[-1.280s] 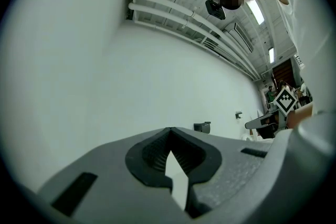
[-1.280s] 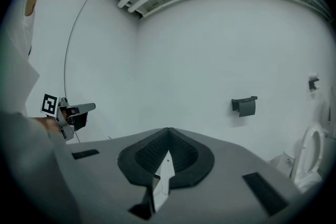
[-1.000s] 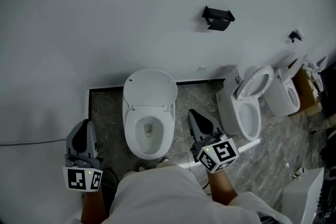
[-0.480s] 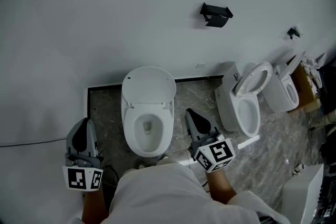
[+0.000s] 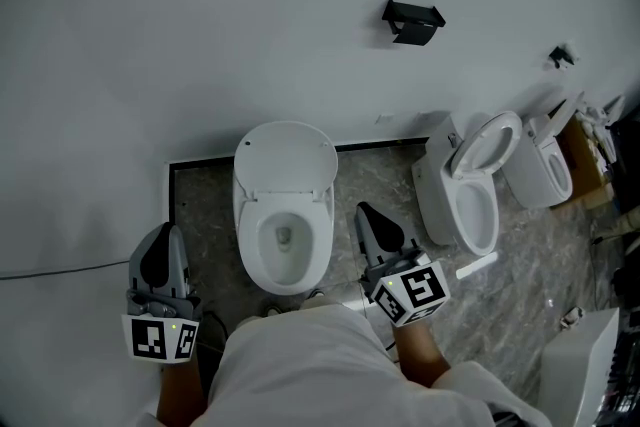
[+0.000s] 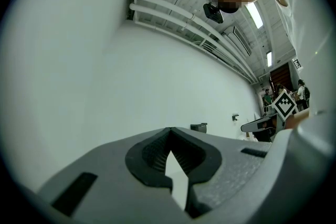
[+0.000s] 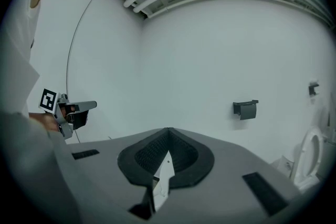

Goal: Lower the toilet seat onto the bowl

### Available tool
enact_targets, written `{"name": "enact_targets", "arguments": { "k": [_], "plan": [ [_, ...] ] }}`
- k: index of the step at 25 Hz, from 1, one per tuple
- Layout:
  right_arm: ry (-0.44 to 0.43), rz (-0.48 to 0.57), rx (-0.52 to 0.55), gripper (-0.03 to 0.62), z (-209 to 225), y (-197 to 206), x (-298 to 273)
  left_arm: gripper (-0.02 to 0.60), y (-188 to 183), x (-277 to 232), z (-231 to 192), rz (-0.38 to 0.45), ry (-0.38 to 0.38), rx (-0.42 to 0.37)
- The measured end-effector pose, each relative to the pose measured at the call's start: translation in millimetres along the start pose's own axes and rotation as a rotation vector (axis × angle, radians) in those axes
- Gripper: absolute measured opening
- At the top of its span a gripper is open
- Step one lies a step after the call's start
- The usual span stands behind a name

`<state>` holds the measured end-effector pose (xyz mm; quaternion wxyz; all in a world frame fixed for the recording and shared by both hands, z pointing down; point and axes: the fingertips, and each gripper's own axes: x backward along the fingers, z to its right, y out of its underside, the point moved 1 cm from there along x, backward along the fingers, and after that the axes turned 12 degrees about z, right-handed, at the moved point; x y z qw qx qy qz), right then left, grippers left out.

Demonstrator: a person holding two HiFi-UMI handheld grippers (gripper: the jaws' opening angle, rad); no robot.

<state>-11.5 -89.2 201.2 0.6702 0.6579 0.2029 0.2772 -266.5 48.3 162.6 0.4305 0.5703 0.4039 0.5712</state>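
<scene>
Very little is shifting: the head view is sliding slightly, and the right gripper (image 5: 368, 215) is drifting a touch, so the neighbouring toilet (image 5: 470, 200) is sitting a little lower at the right edge of its own view than a second ago. Neither gripper is closing in on the work, so the job is not advancing.

The toilet seat (image 5: 285, 160) appears to be standing upright against the wall, behind the bowl (image 5: 252, 260). Whether that white oval is seat, lid or both together is hard to tell. It is lying ahead of both grippers and between them: ahead and right of the left gripper (image 5: 157, 237), ahead and left of the right one, clear of both.

Both grippers are keeping their jaws pressed together at the tips, pinching nothing and touching nothing. Each is pointing towards the bare wall, with the black paper holder (image 5: 412, 20) far ahead of the right gripper.
</scene>
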Motion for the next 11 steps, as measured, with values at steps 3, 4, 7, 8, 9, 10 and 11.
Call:
{"name": "enact_targets", "arguments": {
  "k": [3, 4, 7, 8, 9, 10, 11],
  "plan": [
    [0.002, 0.003, 0.005, -0.003, -1.0, -1.0, 1.9, 0.005, 1.3, 0.4, 1.1, -0.004, 0.007, 0.004],
    [0.004, 0.003, 0.007, -0.003, -0.8, -1.1, 2.8, 0.005, 1.1, 0.2, 1.7, -0.003, 0.010, 0.005],
    [0.016, -0.001, 0.007, -0.003, 1.0, -1.5, 6.4, 0.006, -0.5, -0.1, 3.7, -0.002, 0.018, 0.009],
    [0.020, -0.001, 0.007, -0.003, 1.6, -2.0, 7.2, 0.006, -1.0, -0.3, 4.2, -0.002, 0.021, 0.011],
    [0.022, -0.002, 0.008, -0.003, 1.6, -2.6, 7.7, 0.006, -1.2, -0.3, 4.5, -0.002, 0.023, 0.012],
    [0.024, -0.002, 0.009, -0.003, 1.3, -3.0, 8.2, 0.006, -1.4, -0.1, 4.8, -0.003, 0.026, 0.014],
    [0.026, -0.002, 0.009, -0.003, 0.8, -3.5, 8.7, 0.006, -1.6, 0.2, 5.0, -0.005, 0.028, 0.015]
  ]
}}
